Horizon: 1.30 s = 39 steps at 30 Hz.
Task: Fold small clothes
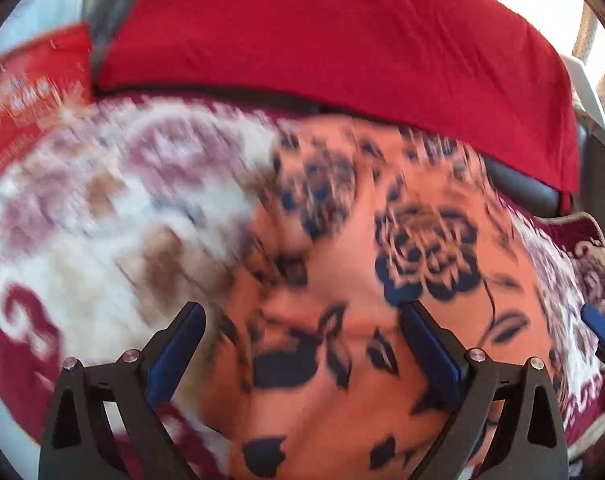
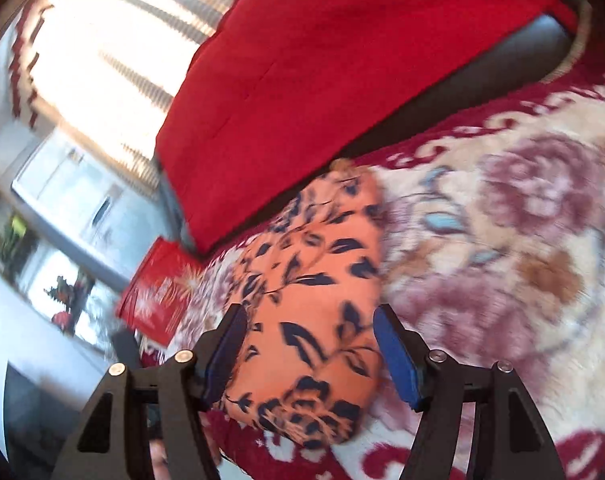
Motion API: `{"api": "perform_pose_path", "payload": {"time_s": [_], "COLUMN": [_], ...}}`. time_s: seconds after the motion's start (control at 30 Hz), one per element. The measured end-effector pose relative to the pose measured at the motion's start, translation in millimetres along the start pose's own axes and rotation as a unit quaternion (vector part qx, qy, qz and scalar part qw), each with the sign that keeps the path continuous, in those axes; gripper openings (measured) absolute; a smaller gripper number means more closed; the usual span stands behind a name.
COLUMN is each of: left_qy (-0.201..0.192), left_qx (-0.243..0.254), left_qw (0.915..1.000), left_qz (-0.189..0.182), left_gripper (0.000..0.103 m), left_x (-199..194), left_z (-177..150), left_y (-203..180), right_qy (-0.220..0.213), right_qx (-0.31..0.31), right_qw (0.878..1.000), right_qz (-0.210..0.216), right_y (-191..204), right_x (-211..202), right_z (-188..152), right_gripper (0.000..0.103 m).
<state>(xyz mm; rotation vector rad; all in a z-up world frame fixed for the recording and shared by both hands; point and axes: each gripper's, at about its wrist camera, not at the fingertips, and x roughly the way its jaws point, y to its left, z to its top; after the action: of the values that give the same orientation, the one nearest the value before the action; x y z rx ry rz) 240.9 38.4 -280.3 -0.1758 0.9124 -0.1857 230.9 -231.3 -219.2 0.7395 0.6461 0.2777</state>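
An orange garment with a dark blue flower print [image 1: 382, 264] lies in a folded bundle on a plush blanket. In the left wrist view my left gripper [image 1: 302, 320] hovers over it, jaws wide apart and nothing pinched. One blue-padded finger [image 1: 598, 326] of the right gripper shows at the right edge. In the right wrist view the orange garment [image 2: 314, 280] stretches away as a narrow folded strip. My right gripper [image 2: 310, 316] straddles its near end with the jaws open, the pads beside the cloth's edges and not pressing it.
The blanket [image 2: 502, 220] is cream with maroon flowers and a maroon border. Behind the garment a red cloth [image 1: 322, 40] drapes over a dark seat back [image 2: 502, 68]. A red patterned package [image 2: 162, 292] lies at the blanket's left end, beyond it a bright window.
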Motion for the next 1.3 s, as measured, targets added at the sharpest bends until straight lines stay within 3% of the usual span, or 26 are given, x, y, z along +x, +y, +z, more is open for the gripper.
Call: {"api": "perform_pose_path", "payload": {"time_s": [0.17, 0.27, 0.4, 0.5, 0.6, 0.73, 0.97, 1.03, 1.3], "left_qy": [-0.005, -0.016, -0.039, -0.050, -0.060, -0.040, 0.012, 0.024, 0.051], "left_qx": [-0.046, -0.062, -0.033, -0.006, 0.010, 0.003, -0.087, -0.098, -0.060], "left_qw": [0.9985, 0.9978, 0.9987, 0.9987, 0.9981, 0.9986, 0.9938, 0.9930, 0.9936], "left_qz": [-0.029, -0.018, 0.007, -0.001, -0.011, -0.034, -0.068, -0.061, -0.081], "left_gripper": [0.098, 0.098, 0.098, 0.098, 0.098, 0.098, 0.098, 0.098, 0.098], "left_x": [-6, -13, -26, -38, -40, -28, -6, 2, 21], "left_z": [-7, -14, -15, -6, 3, 10, 26, 30, 34], "left_y": [14, 13, 0, -11, -16, -6, 44, 53, 38], "right_qy": [-0.022, -0.031, -0.036, -0.035, -0.034, -0.022, -0.008, 0.006, 0.062], "right_qx": [0.023, 0.044, 0.050, 0.046, 0.034, 0.044, 0.073, 0.081, 0.092], "right_qw": [0.999, 0.998, 0.998, 0.998, 0.999, 0.998, 0.996, 0.995, 0.993], "right_qz": [-0.015, -0.014, -0.008, 0.003, 0.017, 0.028, 0.050, 0.049, 0.046], "right_y": [-27, -44, -52, -47, -38, -41, -48, -50, -56], "right_x": [-42, -66, -75, -74, -68, -55, -13, 4, 69], "right_z": [-11, -17, -18, -19, -16, -6, 17, 23, 36], "right_gripper": [0.070, 0.070, 0.070, 0.070, 0.070, 0.070, 0.070, 0.070, 0.070]}}
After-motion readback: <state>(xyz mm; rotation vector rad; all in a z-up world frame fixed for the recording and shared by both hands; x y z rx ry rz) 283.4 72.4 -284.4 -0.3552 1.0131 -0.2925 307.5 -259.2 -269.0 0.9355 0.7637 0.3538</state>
